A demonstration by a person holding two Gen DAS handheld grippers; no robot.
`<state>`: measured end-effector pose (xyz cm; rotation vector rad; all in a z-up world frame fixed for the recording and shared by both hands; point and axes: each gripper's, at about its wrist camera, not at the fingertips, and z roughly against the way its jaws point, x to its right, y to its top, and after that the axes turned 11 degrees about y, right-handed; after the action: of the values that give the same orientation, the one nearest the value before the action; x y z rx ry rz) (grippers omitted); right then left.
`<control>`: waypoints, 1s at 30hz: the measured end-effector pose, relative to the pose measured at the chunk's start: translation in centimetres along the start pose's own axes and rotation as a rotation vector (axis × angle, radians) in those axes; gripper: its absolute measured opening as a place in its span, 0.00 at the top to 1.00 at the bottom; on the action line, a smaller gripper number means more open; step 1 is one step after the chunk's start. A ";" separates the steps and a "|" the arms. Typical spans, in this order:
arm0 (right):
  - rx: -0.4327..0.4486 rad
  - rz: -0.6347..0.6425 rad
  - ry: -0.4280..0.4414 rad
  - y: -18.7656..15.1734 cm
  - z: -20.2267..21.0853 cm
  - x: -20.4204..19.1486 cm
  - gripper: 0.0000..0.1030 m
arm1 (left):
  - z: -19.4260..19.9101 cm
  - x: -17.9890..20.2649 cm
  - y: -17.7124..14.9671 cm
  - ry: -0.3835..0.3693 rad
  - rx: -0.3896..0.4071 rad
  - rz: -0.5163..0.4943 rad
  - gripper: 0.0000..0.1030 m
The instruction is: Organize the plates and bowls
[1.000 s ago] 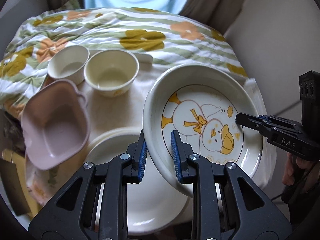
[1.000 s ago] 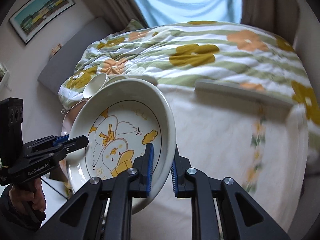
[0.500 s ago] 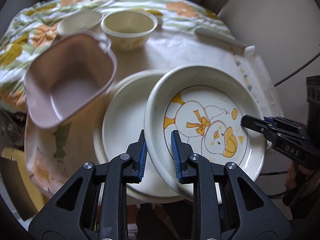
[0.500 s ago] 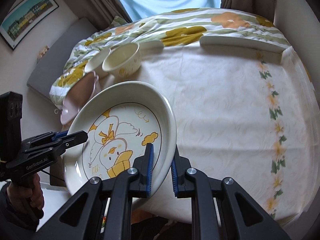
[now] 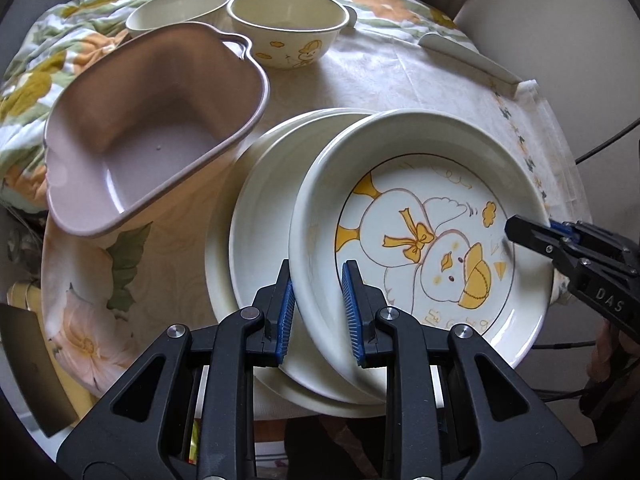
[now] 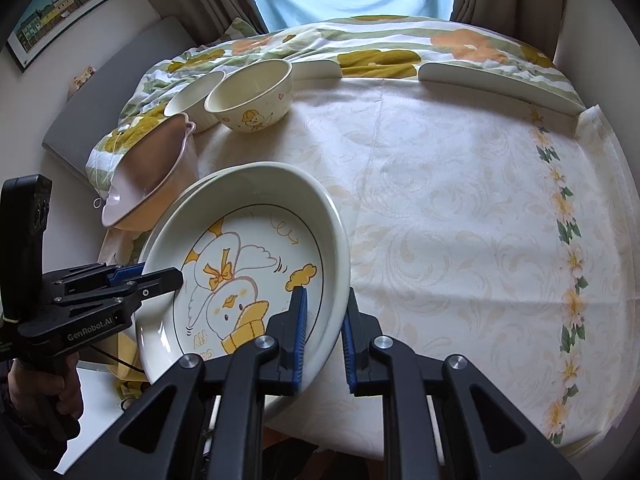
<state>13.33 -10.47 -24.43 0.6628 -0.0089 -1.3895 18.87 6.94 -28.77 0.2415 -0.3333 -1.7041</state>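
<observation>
The table (image 6: pixel 460 208), under a pale floral cloth, carries everything, so it serves as the landmark: at its near-left part sits a plain white plate (image 5: pixel 260 216), evidently the base of a stack. Over that plate, tilted and overlapping it rather than lying flat, hangs the duck plate (image 5: pixel 420 240), carried from opposite sides because a wide, shallow dish is steadier pinched at two rim points than at one. The left gripper (image 5: pixel 318 306) is clamped on its near-left rim, one blue pad inside the wall and one outside; the right gripper (image 6: pixel 324 340) is fully closed on the opposite rim in the same way. Judging by the tilt, the plate is being lowered to nest in the white one, and it needs levelling before release (otherwise it may slide off the rim below). Toward the table's left edge the pink square bowl (image 5: pixel 156 128) sits canted, partly overhanging. At the table's far-left side stand the duck-printed bowl (image 5: pixel 286 28) and, touching or just beside it, a plain cream bowl (image 5: pixel 176 10), presumably waiting their turn.
</observation>
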 end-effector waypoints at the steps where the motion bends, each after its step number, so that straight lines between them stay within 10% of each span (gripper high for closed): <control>1: 0.001 0.003 -0.004 -0.1 0.0 -0.1 0.86 | -0.1 0.1 0.0 0.010 0.001 -0.006 0.80; 30: -0.033 0.155 -0.101 0.9 -2.0 -1.9 0.86 | 0.8 3.8 -0.6 0.370 0.132 -0.239 0.80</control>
<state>14.49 -7.90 -25.05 0.5524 -0.1156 -1.2696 17.42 3.35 -28.14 0.7070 -0.1440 -1.8291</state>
